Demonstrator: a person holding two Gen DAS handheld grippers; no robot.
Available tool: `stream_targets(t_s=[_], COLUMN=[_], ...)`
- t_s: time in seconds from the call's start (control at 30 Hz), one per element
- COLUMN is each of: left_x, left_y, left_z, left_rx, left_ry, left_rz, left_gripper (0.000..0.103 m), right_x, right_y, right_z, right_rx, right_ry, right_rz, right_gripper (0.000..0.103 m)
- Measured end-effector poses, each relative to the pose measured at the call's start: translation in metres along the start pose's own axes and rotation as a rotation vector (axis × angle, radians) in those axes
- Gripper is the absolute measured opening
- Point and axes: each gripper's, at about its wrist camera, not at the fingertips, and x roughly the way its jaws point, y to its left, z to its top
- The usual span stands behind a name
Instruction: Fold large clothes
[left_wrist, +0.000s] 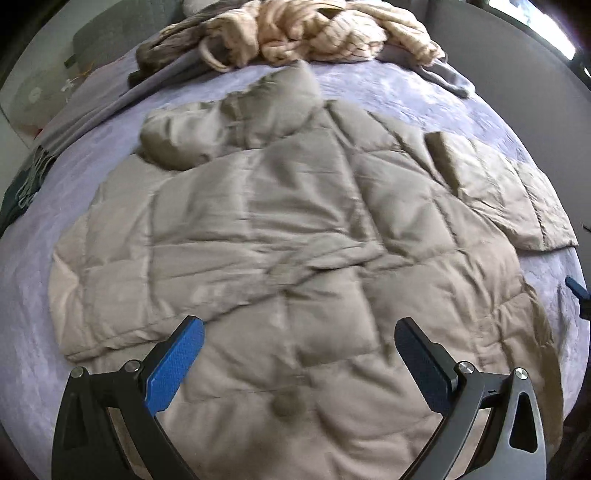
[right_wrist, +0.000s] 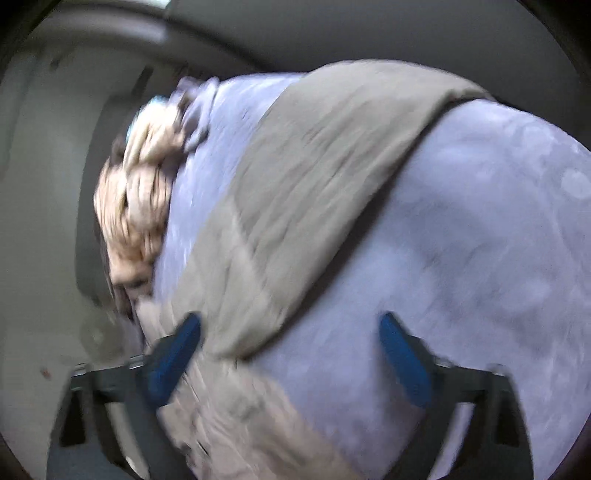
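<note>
A bed (left_wrist: 388, 92) covered in a mottled lavender spread carries a quilted beige jacket (left_wrist: 295, 229), laid flat across its middle with the hood toward the far end. Beyond it lie a heap of cream knitwear (left_wrist: 325, 33) and a grey garment (left_wrist: 162, 44), with a grey fringed throw (left_wrist: 74, 122) along the left edge.

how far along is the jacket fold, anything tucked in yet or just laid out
Done: the beige puffer jacket lies spread on the lavender bedspread, and one sleeve already looks folded in near the hood. In hand: nothing; the left gripper and right gripper both stand open and empty. Left: the other sleeve still sticks out, and the body is unfolded. The tan pile beyond looks untouched.
</note>
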Motion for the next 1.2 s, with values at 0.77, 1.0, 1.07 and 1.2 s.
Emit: stream_targets(t_s=[0.77, 1.0, 1.07, 1.2], left_x=[-0.022, -0.027, -0.026, -0.027], left_y=[0.001, 0.053, 0.07, 0.108], left_z=[0.017, 0.012, 0.011, 0.005], left_rx=[-0.115, -0.171, -0.2, -0.252], left_ry=[-0.062, -0.093, -0.094, -0.112], left_rz=[0.053, 0.053, 0.061, 0.093], left_gripper=[0.103, 0.103, 0.103, 0.103], right_x=[0.025, 0.03, 0.041, 0.076], right_y=[-0.012, 0.121, 0.172, 0.256], right_z=[0.127, 0.092, 0.066, -0.012], right_rx=[0.272, -0.232, -0.409, -0.746], right_ry=[-0.064, -0.048, -0.038, 0.006], right_rz=[0.245, 0.156, 0.133, 0.087], right_gripper=[0.007, 0.007, 0.008, 0.008])
